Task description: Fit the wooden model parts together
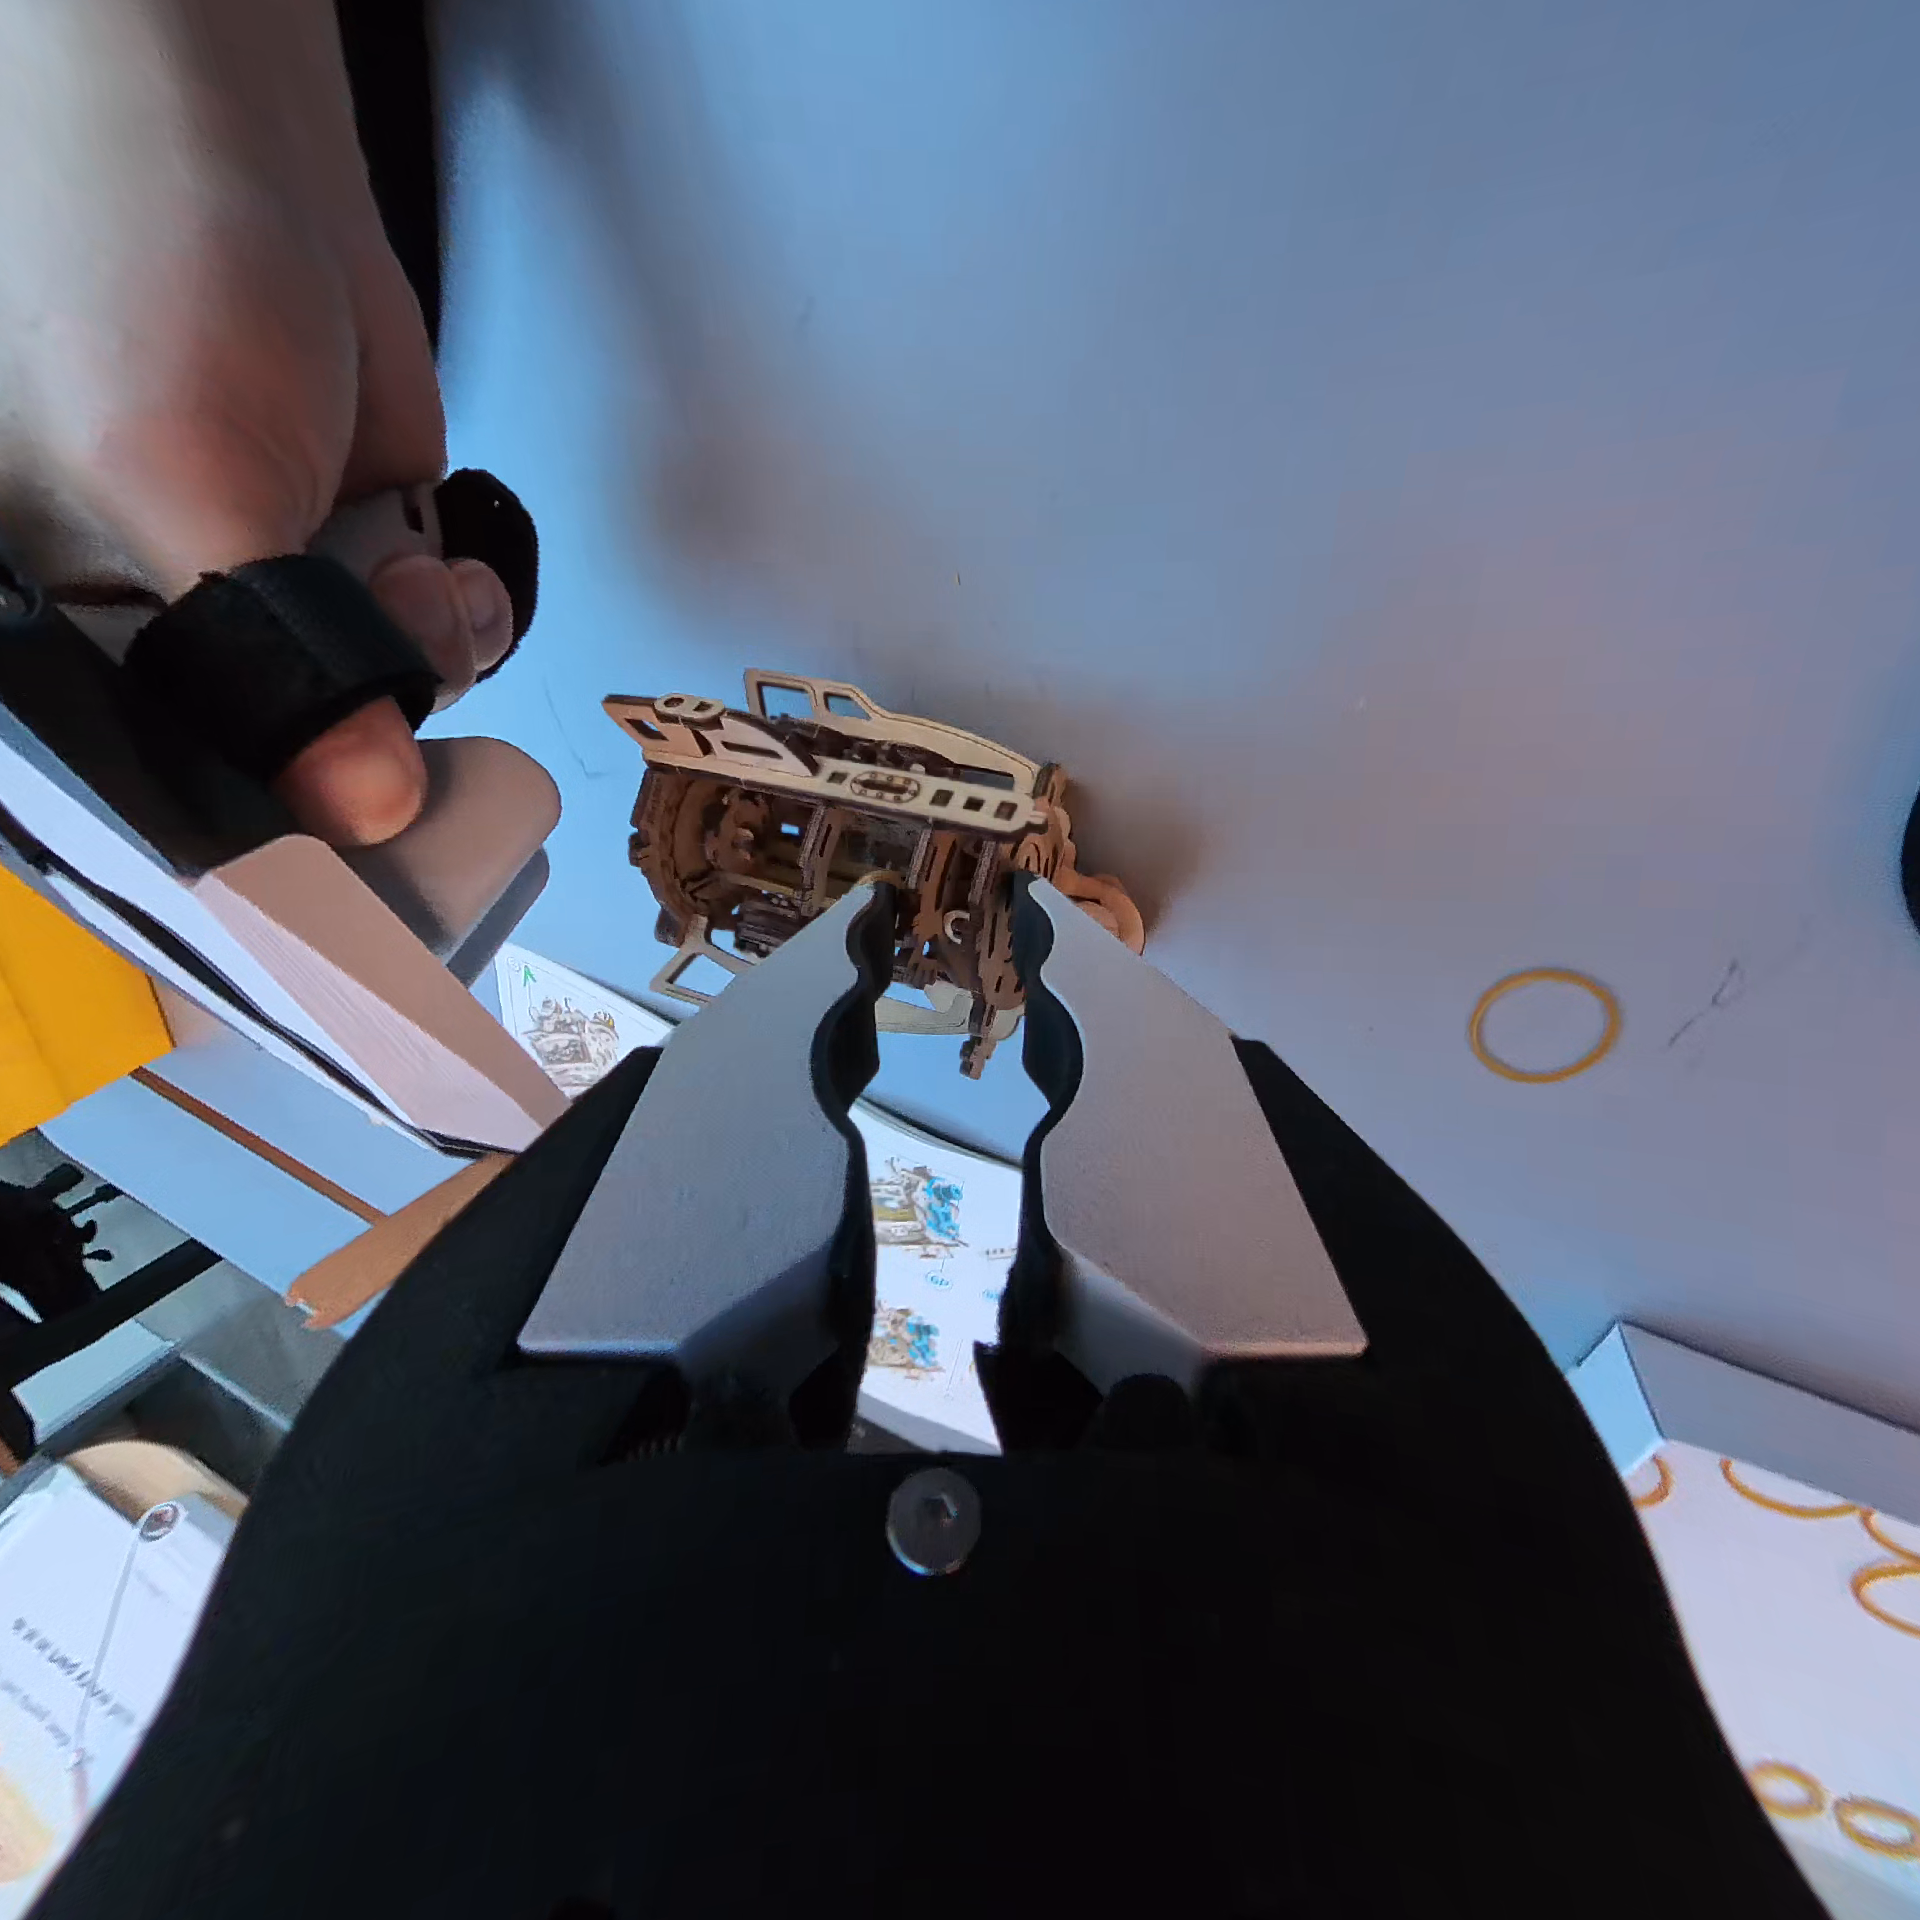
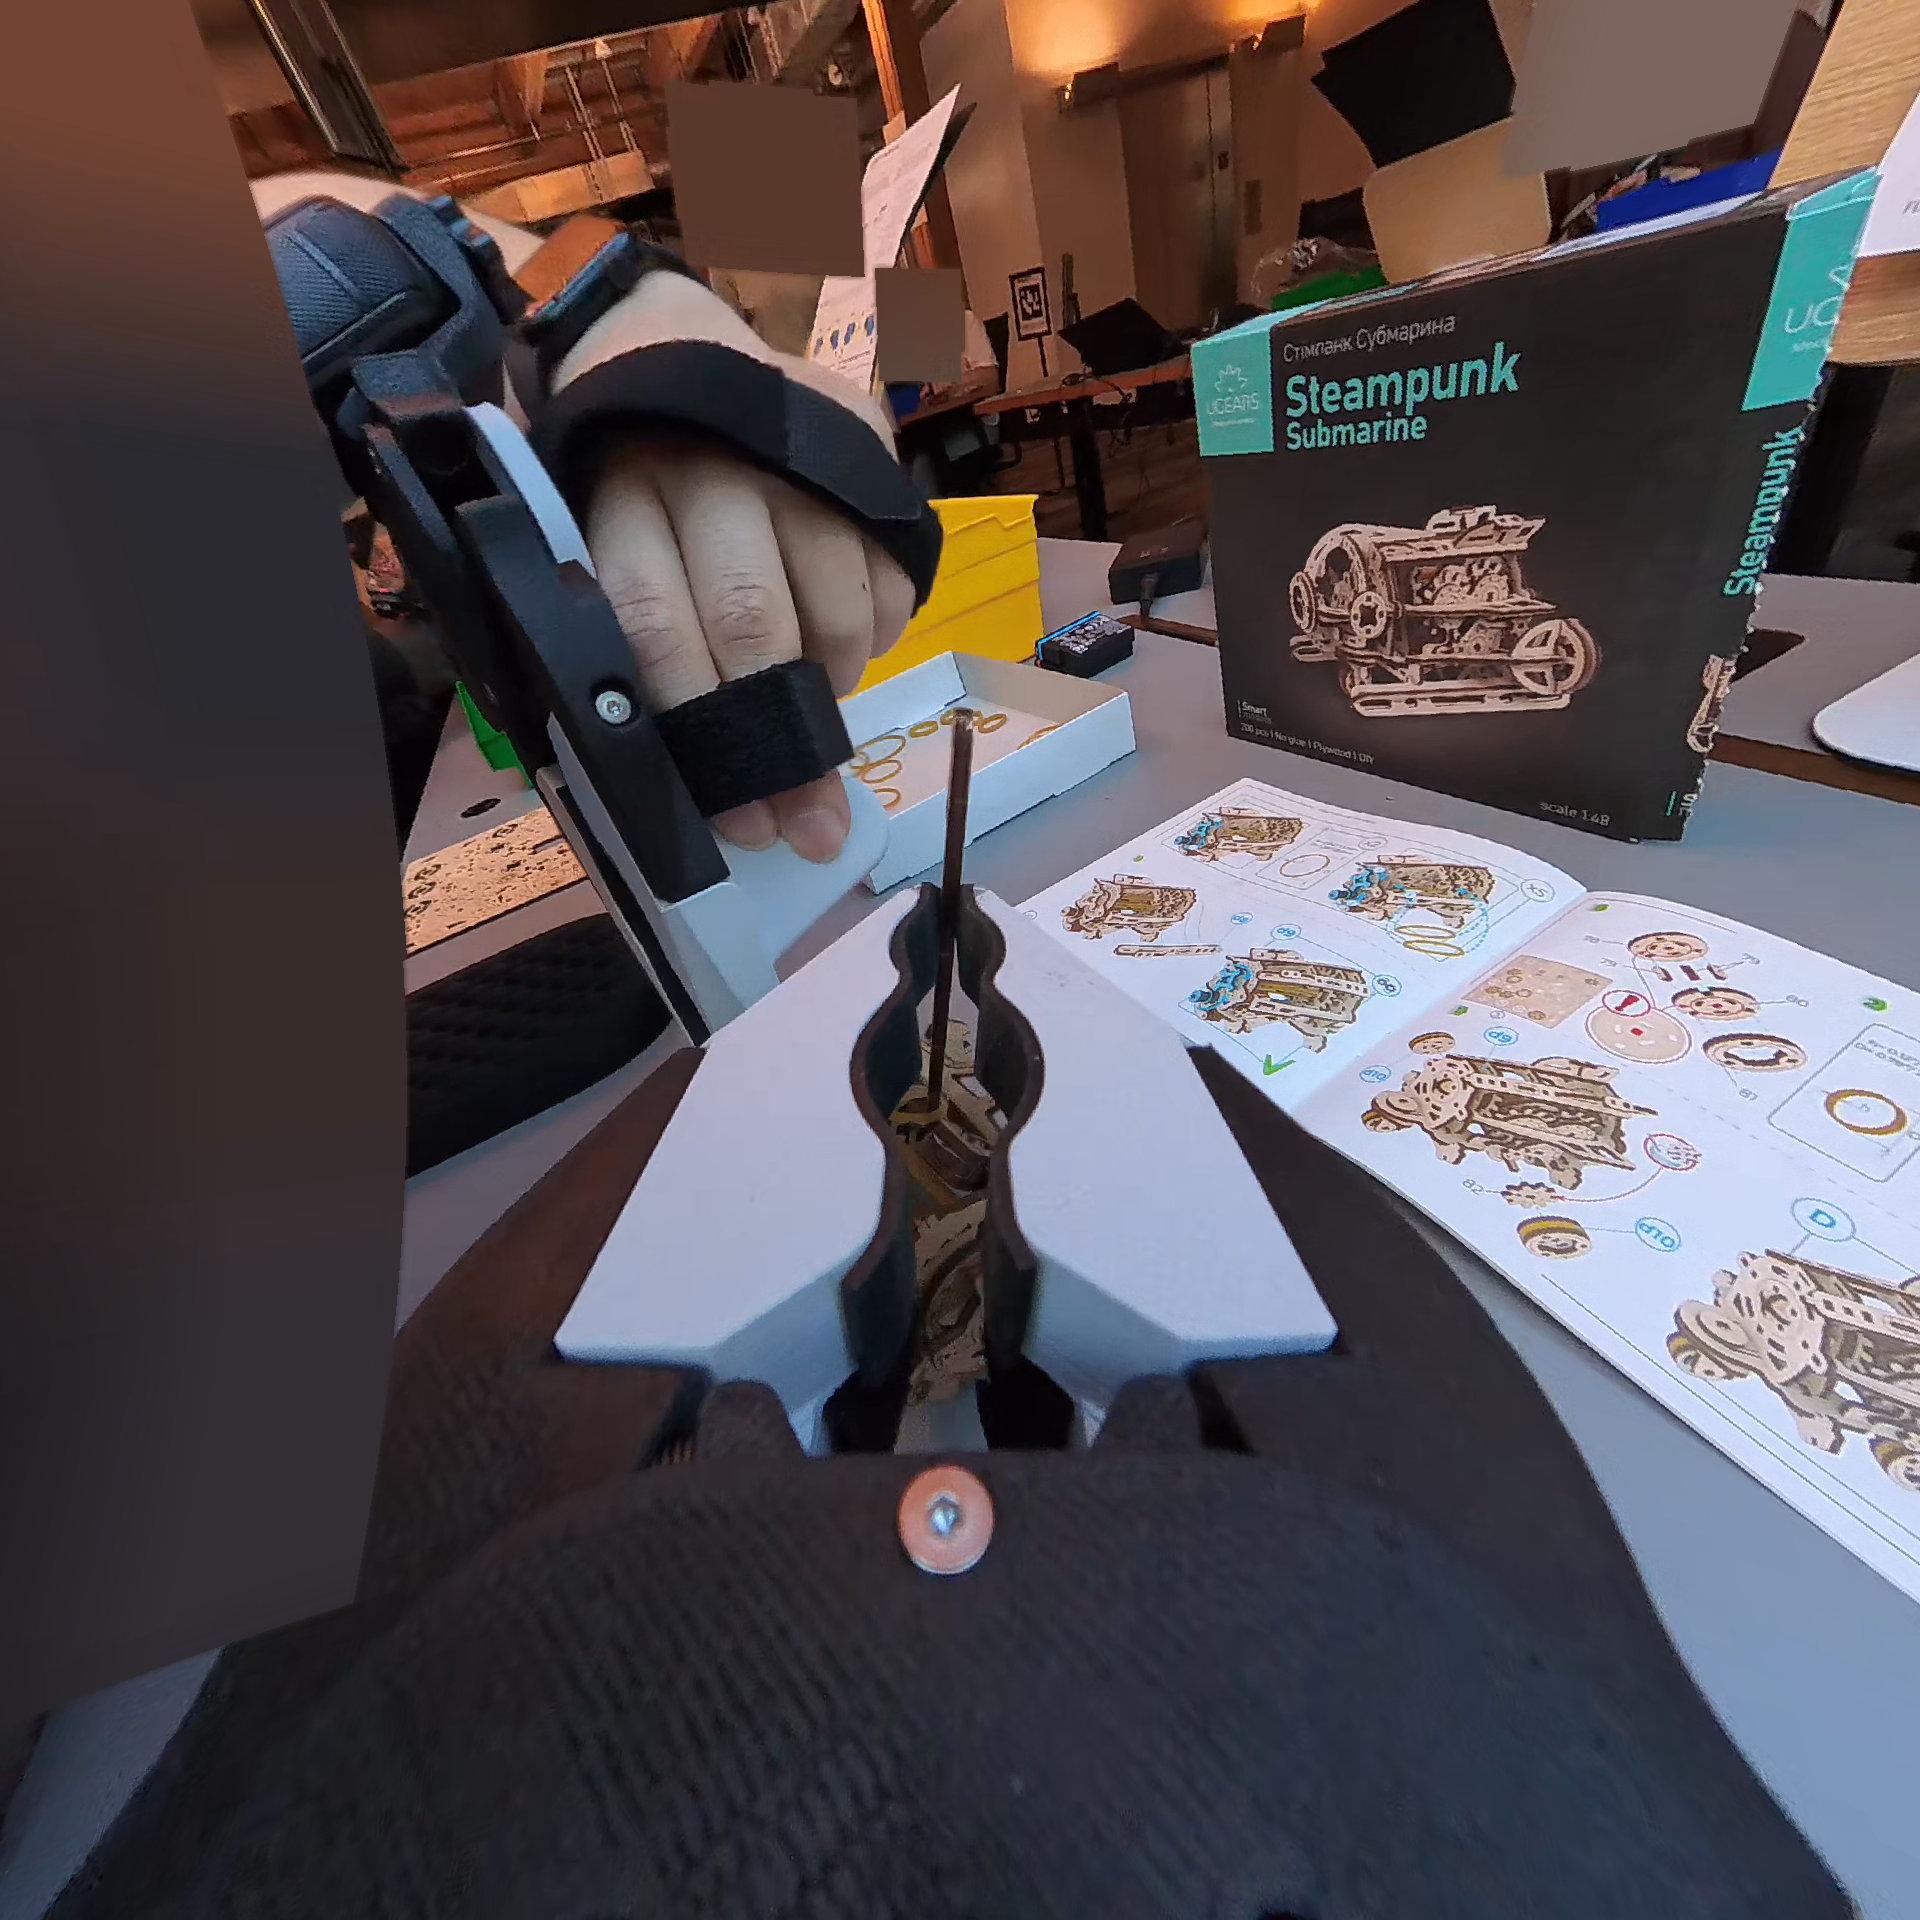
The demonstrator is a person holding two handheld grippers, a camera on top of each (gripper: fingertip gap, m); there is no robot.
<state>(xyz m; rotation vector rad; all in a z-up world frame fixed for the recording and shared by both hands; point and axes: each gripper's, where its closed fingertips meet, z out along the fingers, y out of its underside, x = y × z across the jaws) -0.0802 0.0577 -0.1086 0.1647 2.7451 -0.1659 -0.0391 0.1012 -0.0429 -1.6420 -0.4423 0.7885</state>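
Note:
The wooden model [image 1: 790, 821], a brown and pale plywood assembly full of gears, rests on the grey table [image 1: 1351, 520]. My left gripper [image 1: 940, 899] is closed on its near side, with a part of the model between the tips. My right gripper [image 2: 948, 914] is shut on a thin dark wooden rod [image 2: 958, 790] that stands upright above its tips. Through the gap between the right fingers a bit of the model [image 2: 940, 1132] shows below. The hand holding the left gripper [image 2: 727, 582] is just beyond at the left.
An open instruction booklet [image 2: 1455, 1039] lies to the right, with the dark kit box [image 2: 1486, 561] upright behind it. A white tray of yellow rubber bands [image 2: 1039, 727] sits behind. One loose rubber band [image 1: 1545, 1023] lies on the table. A yellow bin [image 2: 987, 582] stands farther back.

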